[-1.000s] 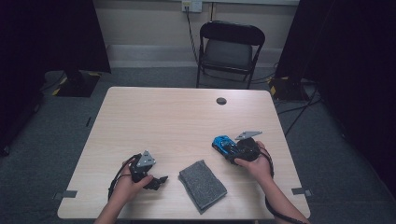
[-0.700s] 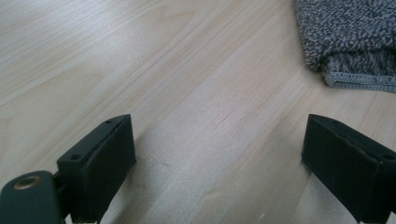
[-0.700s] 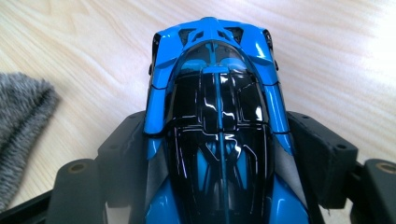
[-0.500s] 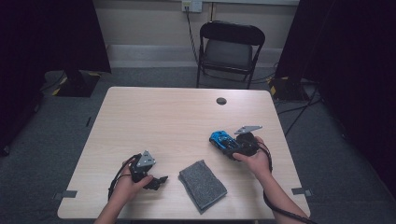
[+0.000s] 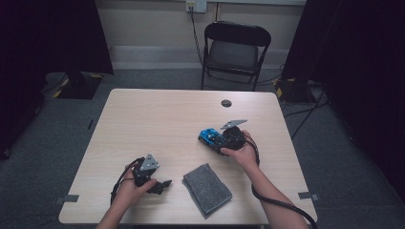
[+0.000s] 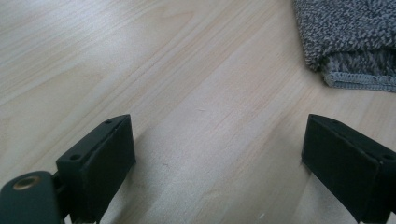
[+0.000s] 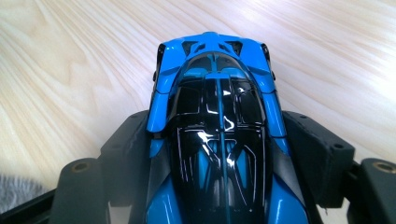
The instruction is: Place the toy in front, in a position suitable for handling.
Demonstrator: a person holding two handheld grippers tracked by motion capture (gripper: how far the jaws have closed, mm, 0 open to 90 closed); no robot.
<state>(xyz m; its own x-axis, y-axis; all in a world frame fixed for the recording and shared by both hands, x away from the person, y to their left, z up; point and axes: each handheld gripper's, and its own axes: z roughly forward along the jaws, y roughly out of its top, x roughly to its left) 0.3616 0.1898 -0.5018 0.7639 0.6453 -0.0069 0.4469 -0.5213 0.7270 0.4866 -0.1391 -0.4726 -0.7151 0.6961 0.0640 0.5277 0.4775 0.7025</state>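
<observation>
My right gripper (image 5: 216, 140) is shut on a blue and black toy car (image 5: 208, 136) right of the table's middle, the car's nose pointing left. In the right gripper view the car (image 7: 217, 135) lies lengthwise between the black pads (image 7: 125, 149), which press on its sides just above the wood. My left gripper (image 5: 164, 183) rests near the front left of the table (image 5: 157, 114), jaws open and nothing between them. A folded grey cloth (image 5: 207, 189) lies just to its right, and its hemmed corner (image 6: 350, 42) shows ahead of the open left gripper (image 6: 217, 158).
A small black round disc (image 5: 226, 103) sits near the table's far edge. A black folding chair (image 5: 235, 50) stands behind the table. Dark curtains hang at both sides. Tape marks stick to the floor by the table's front corners.
The right hand has carried the toy car leftward and a little farther from the person across the table. The left gripper and the cloth have stayed put.
</observation>
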